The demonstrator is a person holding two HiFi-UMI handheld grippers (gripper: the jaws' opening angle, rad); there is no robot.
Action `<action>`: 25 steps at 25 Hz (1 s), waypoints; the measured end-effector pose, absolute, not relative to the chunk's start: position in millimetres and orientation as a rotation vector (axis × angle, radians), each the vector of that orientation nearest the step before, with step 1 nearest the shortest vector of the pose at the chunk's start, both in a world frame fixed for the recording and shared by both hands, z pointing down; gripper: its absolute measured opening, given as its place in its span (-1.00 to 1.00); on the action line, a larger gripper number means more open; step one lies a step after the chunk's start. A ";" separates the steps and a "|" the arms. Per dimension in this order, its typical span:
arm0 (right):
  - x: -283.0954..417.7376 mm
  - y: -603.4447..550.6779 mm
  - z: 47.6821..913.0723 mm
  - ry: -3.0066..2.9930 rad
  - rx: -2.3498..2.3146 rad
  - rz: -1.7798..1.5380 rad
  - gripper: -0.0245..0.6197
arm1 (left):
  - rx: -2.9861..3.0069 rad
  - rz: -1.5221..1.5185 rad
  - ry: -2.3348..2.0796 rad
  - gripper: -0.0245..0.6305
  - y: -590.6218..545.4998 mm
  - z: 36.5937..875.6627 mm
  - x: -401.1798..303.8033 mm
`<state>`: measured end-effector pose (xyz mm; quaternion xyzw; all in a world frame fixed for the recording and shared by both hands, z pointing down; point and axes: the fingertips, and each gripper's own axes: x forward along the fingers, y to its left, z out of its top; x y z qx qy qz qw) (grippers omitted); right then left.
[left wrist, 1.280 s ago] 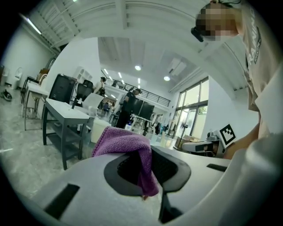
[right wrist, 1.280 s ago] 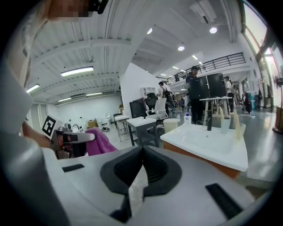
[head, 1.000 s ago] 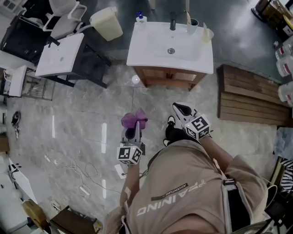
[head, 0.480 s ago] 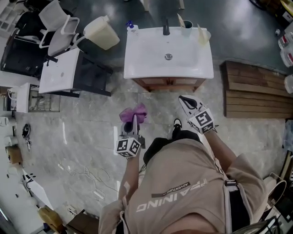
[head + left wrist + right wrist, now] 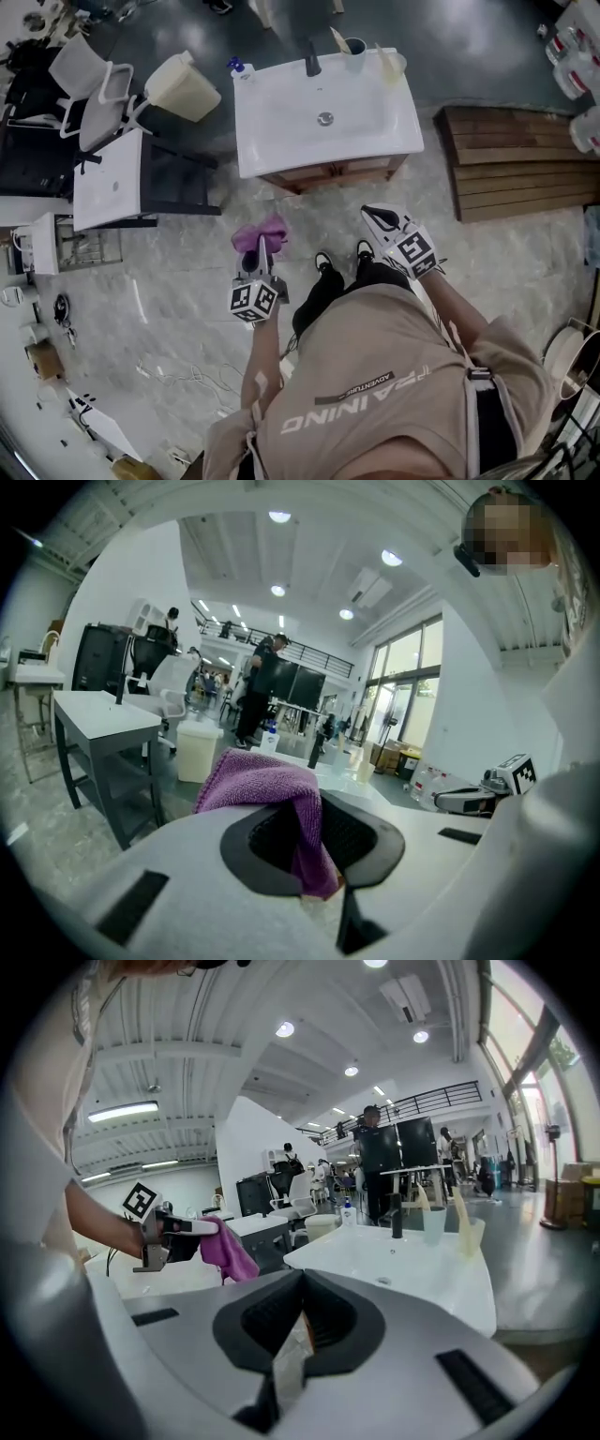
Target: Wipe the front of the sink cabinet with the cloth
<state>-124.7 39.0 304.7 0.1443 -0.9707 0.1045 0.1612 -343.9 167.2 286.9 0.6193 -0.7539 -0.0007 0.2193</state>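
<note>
You're approaching, not yet wiping: your left gripper [image 5: 260, 253] is carrying the cloth [image 5: 267, 785] with its jaws clamped on a fold of it, the rest bunching purple over the top, while your right gripper [image 5: 292, 1330] is riding beside it with its jaws pressed together on nothing. Judging by the head view, the cloth is hanging over bare floor [image 5: 187, 262], apart from the cabinet [image 5: 328, 173], so the next move is calling for a step in and a drop of the left arm until the cloth is pressing flat on the wooden front under the sink [image 5: 281, 122]. Only the head view is showing you that gap and a strip of the wood; both gripper views are looking over the basin top instead. Only the gripper views are settling how the jaws are standing. The right gripper view is also giving you the left one side-on with the cloth drooping, and, farther off, the faucet [image 5: 397, 1215] and cup [image 5: 432, 1224].
</note>
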 end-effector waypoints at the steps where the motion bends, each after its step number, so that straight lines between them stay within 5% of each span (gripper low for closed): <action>1: -122.1 41.9 307.5 -2.754 0.435 0.310 -0.89 | 1.728 0.002 -2.065 -0.81 163.6 291.0 -346.2; 18: -169.0 81.6 265.6 -2.702 0.731 0.354 -0.89 | 1.784 0.110 -1.933 -0.81 136.5 369.2 -422.5; 25: -217.1 78.6 330.5 -2.641 0.663 0.407 -0.89 | 1.752 0.123 -1.912 -0.81 120.3 415.0 -442.7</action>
